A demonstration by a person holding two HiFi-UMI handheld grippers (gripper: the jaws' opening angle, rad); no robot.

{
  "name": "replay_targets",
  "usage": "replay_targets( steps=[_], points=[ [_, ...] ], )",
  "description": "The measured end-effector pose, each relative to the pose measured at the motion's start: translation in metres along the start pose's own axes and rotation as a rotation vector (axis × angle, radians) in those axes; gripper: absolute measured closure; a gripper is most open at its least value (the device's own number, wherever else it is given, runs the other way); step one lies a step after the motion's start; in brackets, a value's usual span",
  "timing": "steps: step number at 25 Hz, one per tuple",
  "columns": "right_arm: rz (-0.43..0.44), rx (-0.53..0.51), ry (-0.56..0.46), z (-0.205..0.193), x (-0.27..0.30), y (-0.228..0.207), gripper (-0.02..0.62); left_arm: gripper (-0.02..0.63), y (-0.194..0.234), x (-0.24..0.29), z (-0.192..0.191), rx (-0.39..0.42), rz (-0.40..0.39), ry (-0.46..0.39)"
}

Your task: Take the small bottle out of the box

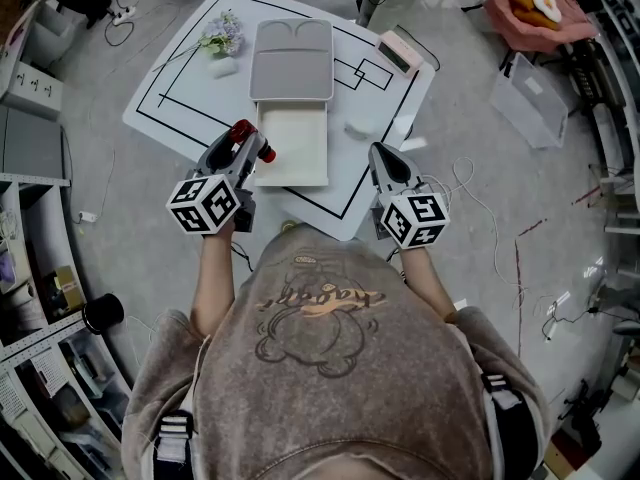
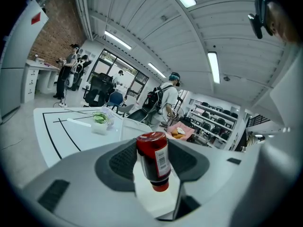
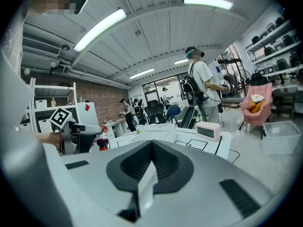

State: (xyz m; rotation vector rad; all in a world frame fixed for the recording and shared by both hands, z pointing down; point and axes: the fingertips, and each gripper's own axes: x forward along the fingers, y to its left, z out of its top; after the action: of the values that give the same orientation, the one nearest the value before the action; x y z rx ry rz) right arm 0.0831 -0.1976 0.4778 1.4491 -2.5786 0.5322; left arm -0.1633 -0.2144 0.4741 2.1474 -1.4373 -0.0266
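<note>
One tilted grip, one possible drop

Left gripper [image 1: 250, 140] pads [image 2: 118, 162] clamp the small bottle [image 2: 153, 160], tilted, above the open box's [image 1: 292, 158] left wall. Any slackening could let it pivot and drop inside. Right gripper [image 1: 380, 158] is closed, empty, well apart.

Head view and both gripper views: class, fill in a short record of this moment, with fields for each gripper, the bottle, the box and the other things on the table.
left gripper: shut on the small bottle, by the box's left edge
small bottle: dark with a red cap, clamped between the pads, outside the box
right gripper: jaws together, nothing between them
box: open, lid swung back, inside looks bare
table: white with black lines
other things: flowers, clock
</note>
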Motion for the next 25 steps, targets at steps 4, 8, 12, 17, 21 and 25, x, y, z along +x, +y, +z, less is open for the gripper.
replay_targets(
  steps=[4,8,12,17,21,25],
  points=[
    [0.003,-0.004,0.001,-0.0001,0.0004,0.0003,0.6,0.393,-0.0017,0.0001,-0.0013,-0.002,-0.002,0.0],
    [0.007,-0.006,0.003,0.0002,0.0013,0.0022,0.6,0.393,-0.0033,-0.0007,-0.0019,-0.006,-0.007,0.003],
    [0.013,-0.008,0.007,-0.0004,0.0029,0.0042,0.6,0.394,-0.0029,-0.0008,-0.0019,-0.013,-0.009,0.004],
    [0.014,-0.007,0.012,-0.0026,0.0016,0.0045,0.6,0.394,-0.0029,-0.0014,-0.0022,-0.017,-0.009,0.002],
    [0.011,-0.008,0.012,-0.0035,0.0008,0.0047,0.6,0.394,-0.0034,-0.0016,-0.0025,-0.022,-0.012,0.0],
    [0.011,-0.008,0.013,-0.0041,0.0006,0.0045,0.6,0.394,-0.0054,-0.0008,-0.0033,-0.022,-0.017,0.002]
  ],
)
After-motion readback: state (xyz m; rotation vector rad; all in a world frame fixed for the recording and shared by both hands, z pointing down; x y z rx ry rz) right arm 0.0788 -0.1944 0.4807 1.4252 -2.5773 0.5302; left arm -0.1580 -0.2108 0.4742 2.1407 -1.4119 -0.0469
